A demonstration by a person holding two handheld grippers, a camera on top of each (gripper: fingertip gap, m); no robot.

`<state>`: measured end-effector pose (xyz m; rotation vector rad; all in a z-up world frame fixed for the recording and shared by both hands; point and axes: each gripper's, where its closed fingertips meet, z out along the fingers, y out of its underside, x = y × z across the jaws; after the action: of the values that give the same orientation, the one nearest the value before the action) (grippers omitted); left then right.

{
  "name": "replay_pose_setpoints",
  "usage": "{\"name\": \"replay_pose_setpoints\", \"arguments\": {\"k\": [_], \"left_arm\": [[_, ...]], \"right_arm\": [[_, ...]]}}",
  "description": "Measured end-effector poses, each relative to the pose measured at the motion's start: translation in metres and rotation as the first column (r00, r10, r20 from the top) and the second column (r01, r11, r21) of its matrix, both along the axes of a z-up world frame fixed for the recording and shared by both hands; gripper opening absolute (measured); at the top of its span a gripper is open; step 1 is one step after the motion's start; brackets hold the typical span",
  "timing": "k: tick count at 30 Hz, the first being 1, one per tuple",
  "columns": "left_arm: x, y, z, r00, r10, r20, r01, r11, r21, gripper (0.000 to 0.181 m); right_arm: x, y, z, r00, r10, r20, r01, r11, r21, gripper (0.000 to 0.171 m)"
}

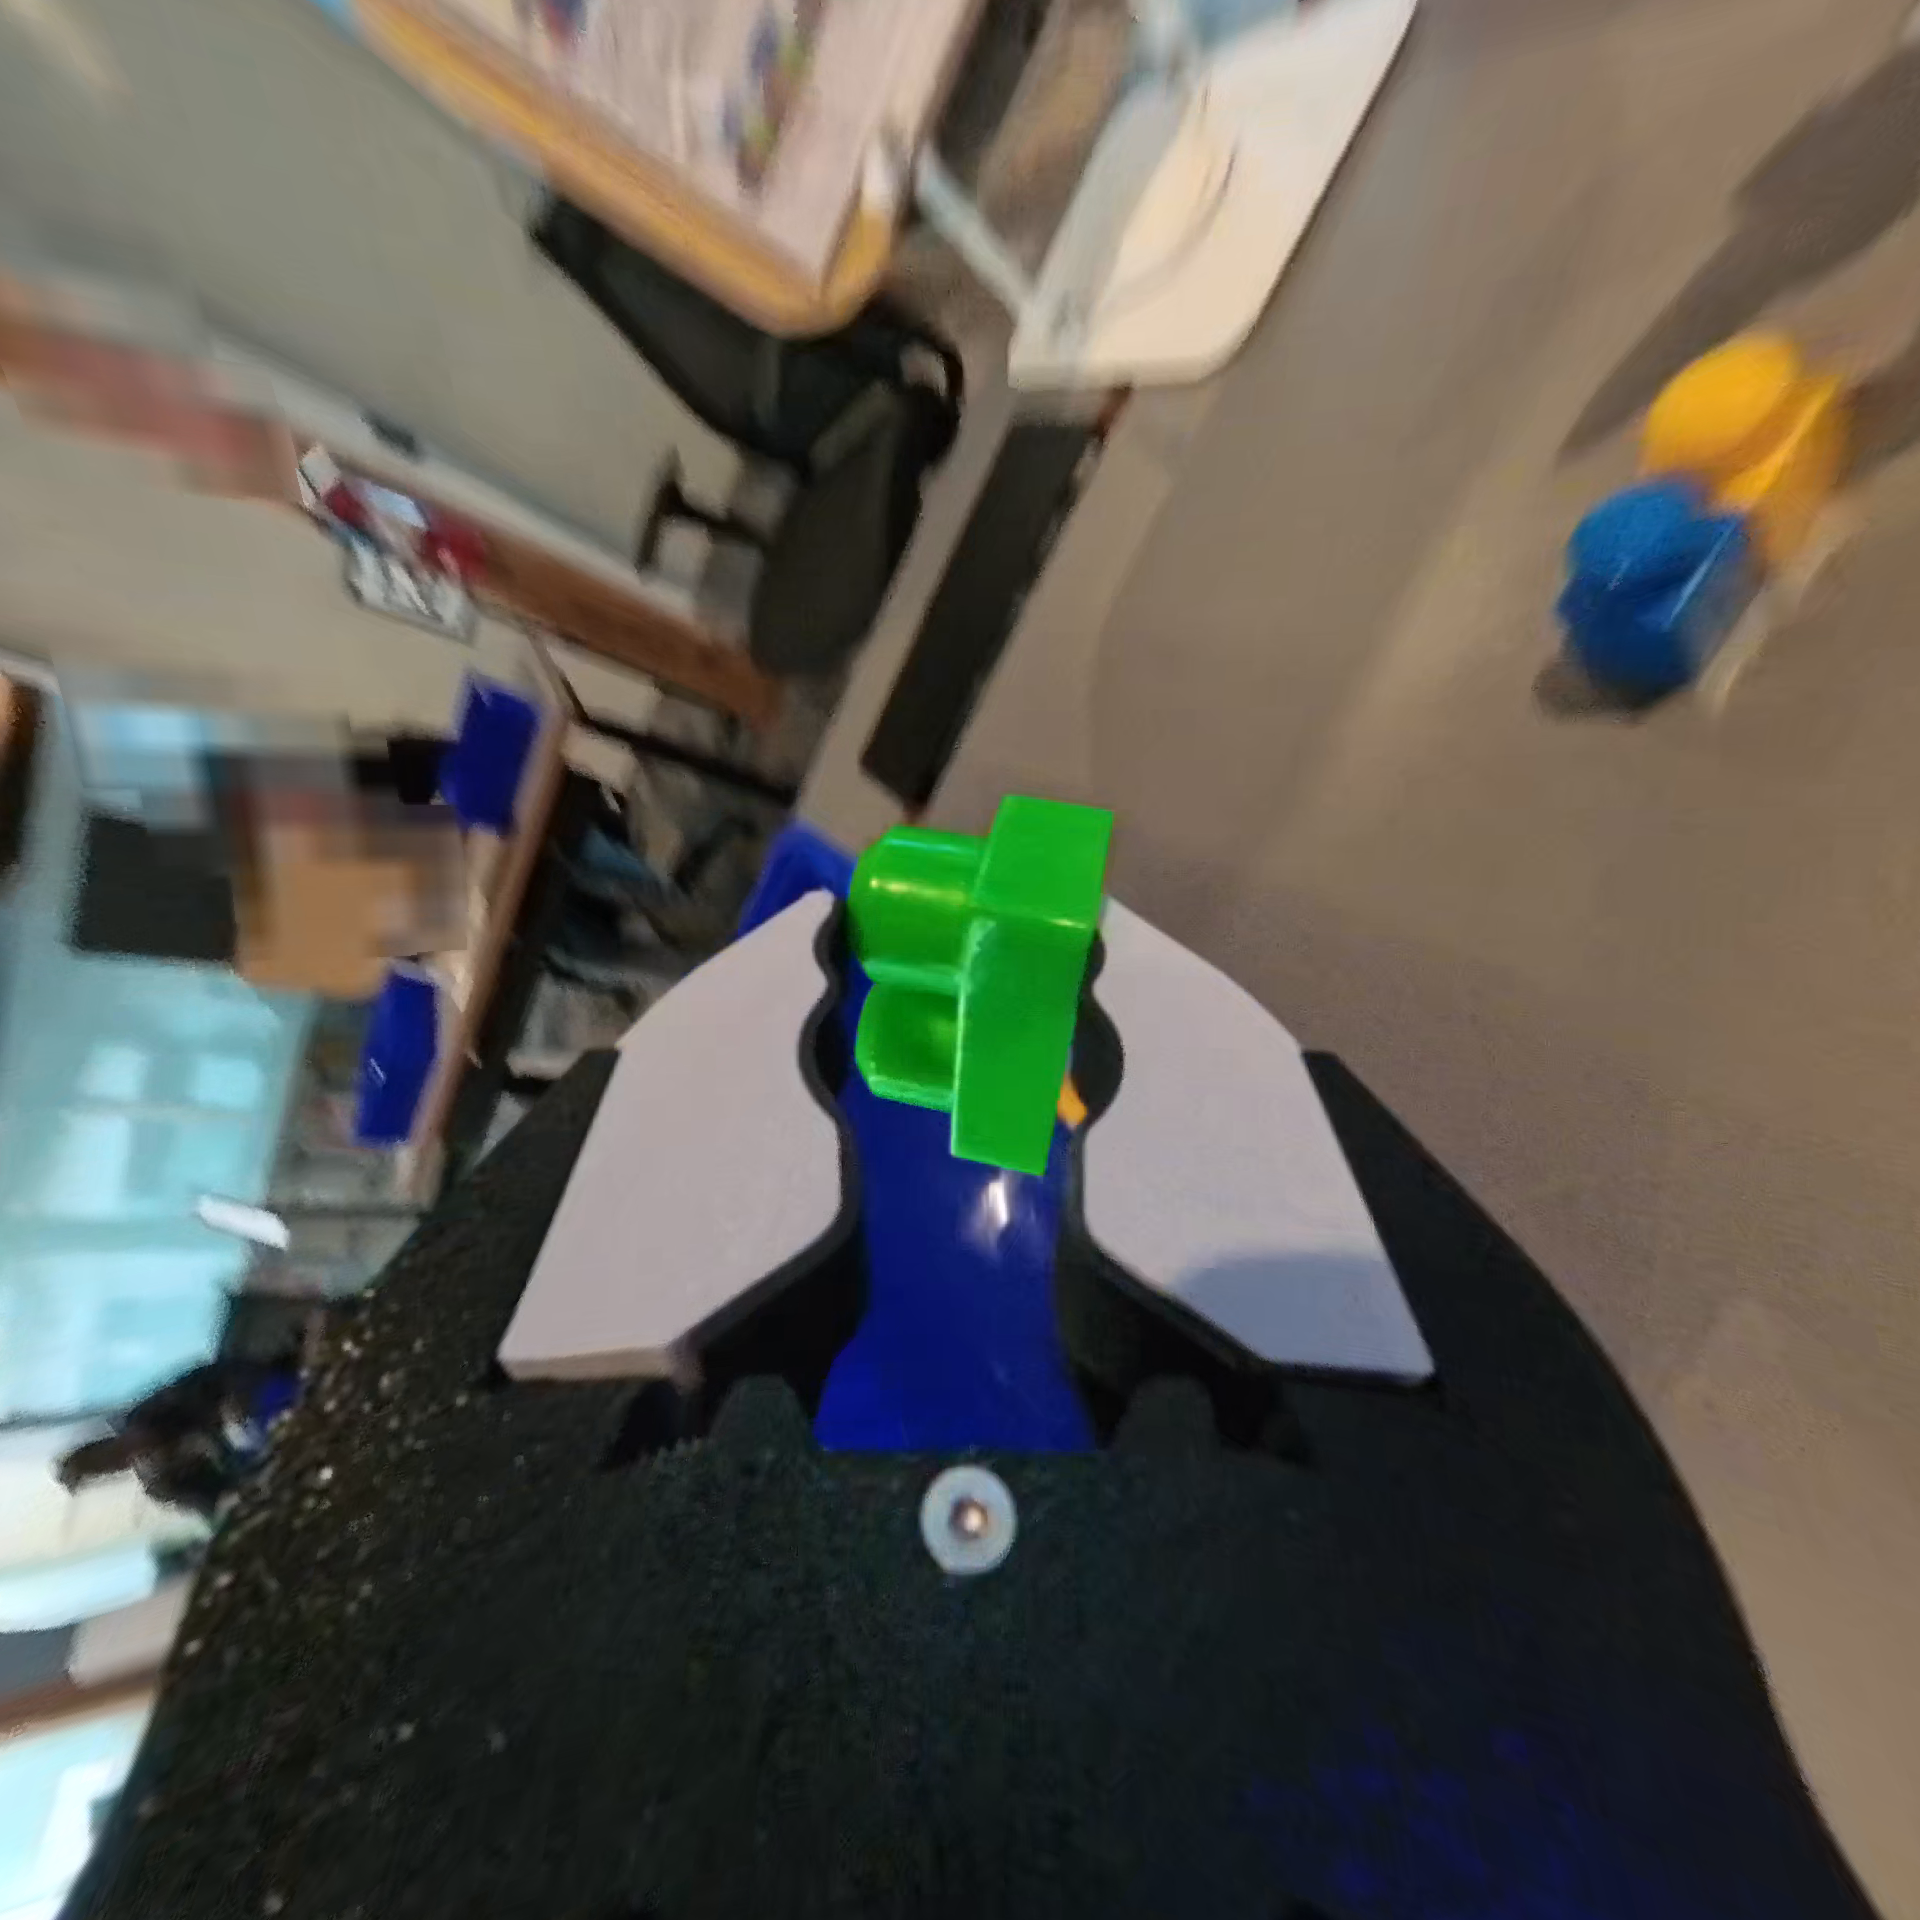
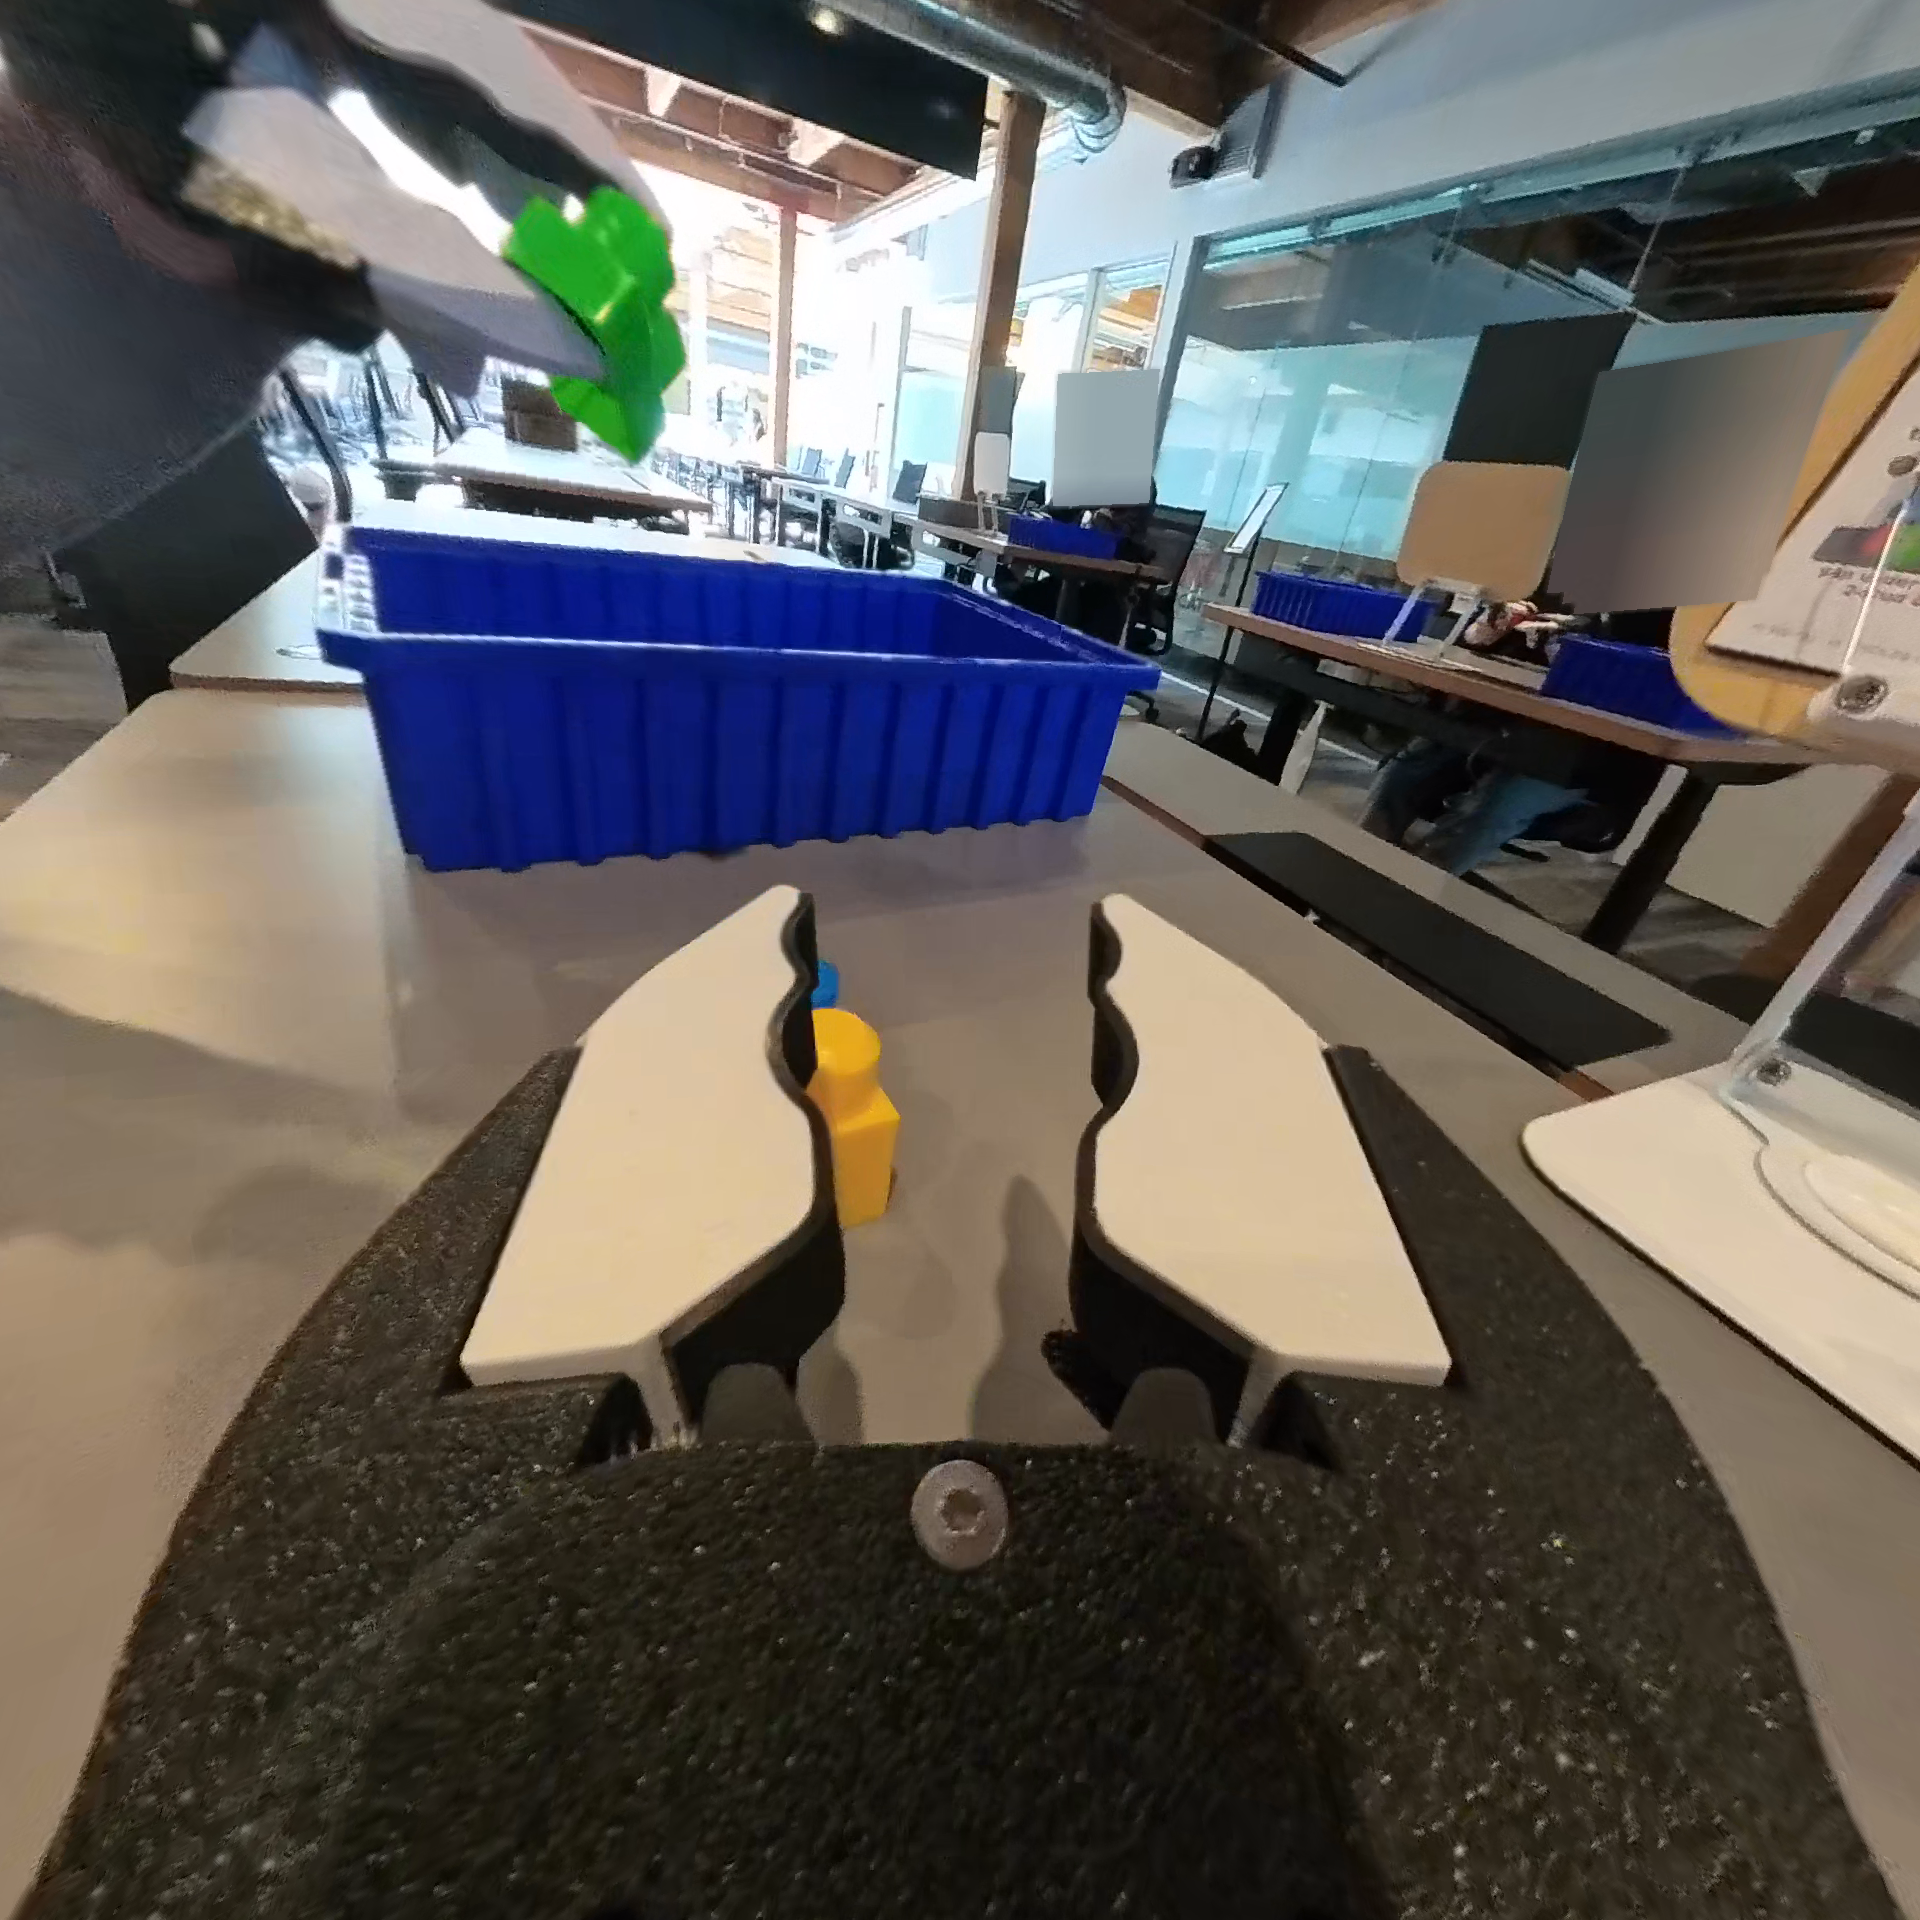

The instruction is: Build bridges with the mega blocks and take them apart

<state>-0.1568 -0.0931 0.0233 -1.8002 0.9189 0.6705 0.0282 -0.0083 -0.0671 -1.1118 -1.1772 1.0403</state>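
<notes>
My left gripper is shut on a green block and holds it tilted in the air above the blue bin. The right wrist view shows the same gripper at upper left with the green block. A yellow block and a blue block stand side by side on the grey table. My right gripper is open, low over the table. The yellow block stands between its fingers, close to the left finger. The blue block peeks out behind it.
A large blue bin stands on the grey table behind the blocks. A white stand base with a clear holder sits at the right. A black strip lies along the table's right edge. Other desks stand beyond.
</notes>
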Motion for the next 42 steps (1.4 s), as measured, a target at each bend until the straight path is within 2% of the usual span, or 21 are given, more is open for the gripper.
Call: {"name": "replay_pose_setpoints", "arguments": {"k": [1, 4, 6, 11, 13, 16, 25, 29, 30, 32, 36, 39, 41, 42], "left_arm": [[0.024, 0.005, 0.002, 0.998, -0.044, -0.033, 0.046, 0.997, 0.067, 0.040], [0.078, 0.022, -0.005, 0.981, -0.081, -0.176, 0.124, 0.960, 0.251, 0.040], [0.105, 0.032, -0.019, 0.968, -0.093, -0.233, 0.166, 0.934, 0.317, 0.039], [0.154, 0.045, -0.045, 0.963, -0.180, -0.200, 0.248, 0.880, 0.405, 0.040], [0.159, 0.048, -0.051, 0.971, -0.205, -0.122, 0.237, 0.884, 0.404, 0.040], [0.167, 0.044, -0.053, 0.965, -0.236, -0.114, 0.262, 0.869, 0.420, 0.040], [0.176, 0.048, -0.065, 0.958, -0.175, -0.226, 0.256, 0.878, 0.405, 0.040], [0.178, 0.049, -0.066, 0.943, -0.109, -0.315, 0.237, 0.882, 0.406, 0.040], [0.178, 0.050, -0.068, 0.936, -0.090, -0.339, 0.231, 0.885, 0.403, 0.040], [0.178, 0.051, -0.070, 0.928, -0.069, -0.367, 0.226, 0.886, 0.405, 0.040], [0.177, 0.051, -0.069, 0.953, -0.102, -0.284, 0.215, 0.889, 0.404, 0.042], [0.165, 0.051, -0.068, 0.980, -0.131, -0.152, 0.178, 0.915, 0.362, 0.063], [0.151, 0.050, -0.064, 0.990, -0.131, -0.057, 0.142, 0.924, 0.355, 0.071], [0.143, 0.050, -0.062, 0.991, -0.129, -0.016, 0.126, 0.925, 0.360, 0.069]], "right_arm": [[0.000, -0.002, 0.001, 1.000, 0.000, 0.005, 0.000, 1.000, -0.011, 0.047], [-0.001, -0.013, 0.002, 0.998, 0.052, 0.025, -0.049, 0.996, -0.079, 0.047], [-0.002, -0.022, 0.005, 0.993, 0.111, 0.033, -0.106, 0.985, -0.136, 0.048], [0.004, -0.033, 0.027, 0.979, 0.203, -0.032, -0.204, 0.947, -0.247, 0.055], [0.008, -0.036, 0.033, 0.974, 0.224, -0.044, -0.228, 0.934, -0.276, 0.055], [0.009, -0.040, 0.040, 0.967, 0.251, -0.043, -0.252, 0.914, -0.318, 0.055], [-0.004, -0.053, 0.017, 0.947, 0.255, 0.196, -0.167, 0.911, -0.378, 0.058], [-0.011, -0.053, 0.000, 0.934, 0.221, 0.281, -0.111, 0.927, -0.359, 0.048], [-0.012, -0.056, -0.001, 0.929, 0.229, 0.290, -0.119, 0.929, -0.351, 0.040], [-0.012, -0.053, -0.003, 0.931, 0.195, 0.309, -0.093, 0.944, -0.316, 0.039], [-0.010, -0.049, 0.001, 0.941, 0.159, 0.298, -0.078, 0.961, -0.264, 0.038], [-0.004, -0.037, 0.000, 0.953, 0.104, 0.286, -0.042, 0.976, -0.213, 0.038], [0.001, -0.030, 0.000, 0.961, 0.087, 0.261, -0.035, 0.979, -0.199, 0.038], [0.003, -0.026, 0.001, 0.966, 0.077, 0.246, -0.030, 0.982, -0.189, 0.038]]}}
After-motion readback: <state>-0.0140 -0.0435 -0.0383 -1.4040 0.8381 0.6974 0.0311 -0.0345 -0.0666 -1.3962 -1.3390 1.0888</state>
